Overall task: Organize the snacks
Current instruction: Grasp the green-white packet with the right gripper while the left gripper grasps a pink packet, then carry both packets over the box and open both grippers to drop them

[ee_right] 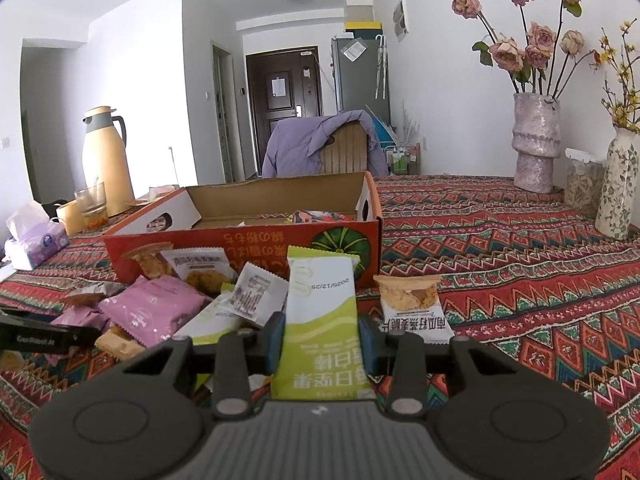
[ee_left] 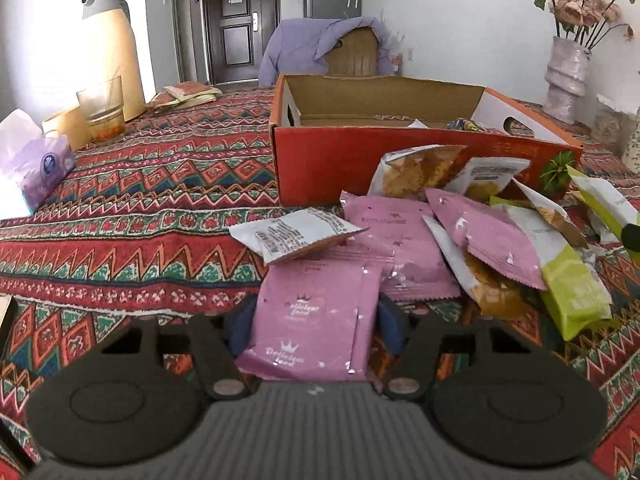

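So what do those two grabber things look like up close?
They look the same. Each gripper, left and right, has a grey ribbed middle with a tiny white logo, two round black discs beside it, black arms on silvery pins, and blue pads on its fingers. No hands, sleeves or cables are visible.

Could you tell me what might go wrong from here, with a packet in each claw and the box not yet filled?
1. The left claw grips the pink packet while a white packet rests on its far end; lifting may flick it away.
2. The right claw pinches the green-and-white packet low down, so it might swing or slip.
3. The red box has a tall front wall that either packet could catch on.
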`<state>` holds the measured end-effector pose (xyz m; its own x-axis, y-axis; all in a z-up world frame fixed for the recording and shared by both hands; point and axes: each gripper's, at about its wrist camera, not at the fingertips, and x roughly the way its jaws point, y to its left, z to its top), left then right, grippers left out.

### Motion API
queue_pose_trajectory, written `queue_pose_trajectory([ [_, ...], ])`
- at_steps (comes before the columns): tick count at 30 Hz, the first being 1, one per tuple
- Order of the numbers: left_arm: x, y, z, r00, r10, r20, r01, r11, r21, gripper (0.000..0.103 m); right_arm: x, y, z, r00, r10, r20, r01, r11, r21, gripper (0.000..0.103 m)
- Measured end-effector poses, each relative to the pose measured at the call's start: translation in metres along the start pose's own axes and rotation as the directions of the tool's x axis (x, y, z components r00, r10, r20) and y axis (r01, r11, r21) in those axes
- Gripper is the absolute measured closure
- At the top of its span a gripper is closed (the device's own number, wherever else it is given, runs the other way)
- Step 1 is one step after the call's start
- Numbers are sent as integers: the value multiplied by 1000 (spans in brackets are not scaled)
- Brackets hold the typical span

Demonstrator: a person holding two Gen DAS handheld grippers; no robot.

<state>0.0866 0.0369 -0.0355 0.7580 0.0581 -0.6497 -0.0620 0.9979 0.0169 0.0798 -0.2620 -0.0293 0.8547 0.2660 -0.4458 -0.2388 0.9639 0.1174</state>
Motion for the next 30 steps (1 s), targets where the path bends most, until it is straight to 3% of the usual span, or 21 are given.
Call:
queue_pose_trajectory([
  [11, -37, -3, -7, 996, -48, 77, 50, 998, -27, 41, -3, -3, 0, 1000, 0, 6, 0, 1000, 7, 66],
  [30, -76, -16, 12, 976, -50, 212, 54, 998, -12, 41, -7, 4, 8, 999, 20, 35, -20, 1000, -6, 66],
])
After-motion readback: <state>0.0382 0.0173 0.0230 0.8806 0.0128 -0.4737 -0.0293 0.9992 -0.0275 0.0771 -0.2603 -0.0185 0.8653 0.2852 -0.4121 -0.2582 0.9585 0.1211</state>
